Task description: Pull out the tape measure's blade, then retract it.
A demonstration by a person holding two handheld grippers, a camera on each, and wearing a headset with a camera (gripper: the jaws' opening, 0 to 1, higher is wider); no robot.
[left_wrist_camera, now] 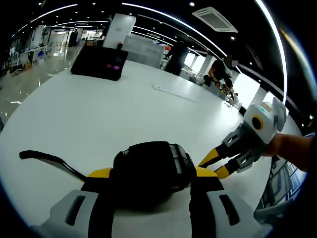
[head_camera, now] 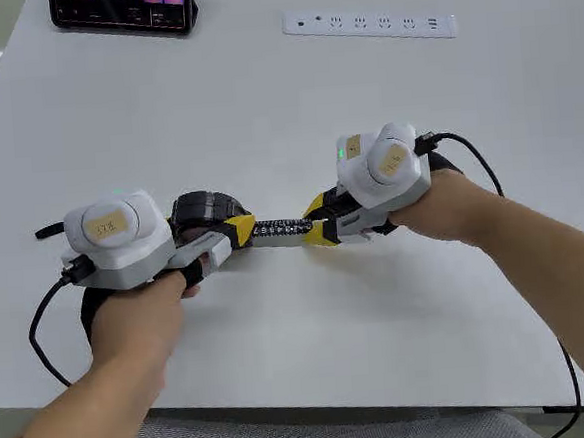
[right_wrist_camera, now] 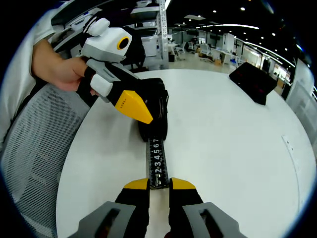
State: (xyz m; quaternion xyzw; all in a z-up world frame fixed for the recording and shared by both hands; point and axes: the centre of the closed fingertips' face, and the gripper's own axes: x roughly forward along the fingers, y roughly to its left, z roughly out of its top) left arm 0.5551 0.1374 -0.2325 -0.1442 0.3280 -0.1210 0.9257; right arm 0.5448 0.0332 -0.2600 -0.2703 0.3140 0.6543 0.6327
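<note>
L gripper (left_wrist_camera: pixel 153 174): jaws clamped on case (head_camera: pixel 206 213), one jaw each side. Case looks to rest on table (head_camera: pixel 263 91), near front edge; strap (left_wrist_camera: pixel 47 157) lies off to one side.
R gripper (right_wrist_camera: pixel 159 186): jaws pressed together on end of blade (right_wrist_camera: pixel 157 161), pinching it just above tabletop.
Blade out by a short run only; nos. 2–7 readable btwn case mouth and jaws in right gripper view. Blade straight and flat, bridging gap btwn grippers, which sit near each other.
Progress (est.): pull-out begun, early stage; most of blade prob. inside case.
Left to do: draw out more w/ R gripper while L gripper anchors case, then retract.
Lock state: can't tell.
Tablet (head_camera: pixel 122 10) and power strip (head_camera: pixel 369 23) at far edge, well apart, not involved.
</note>
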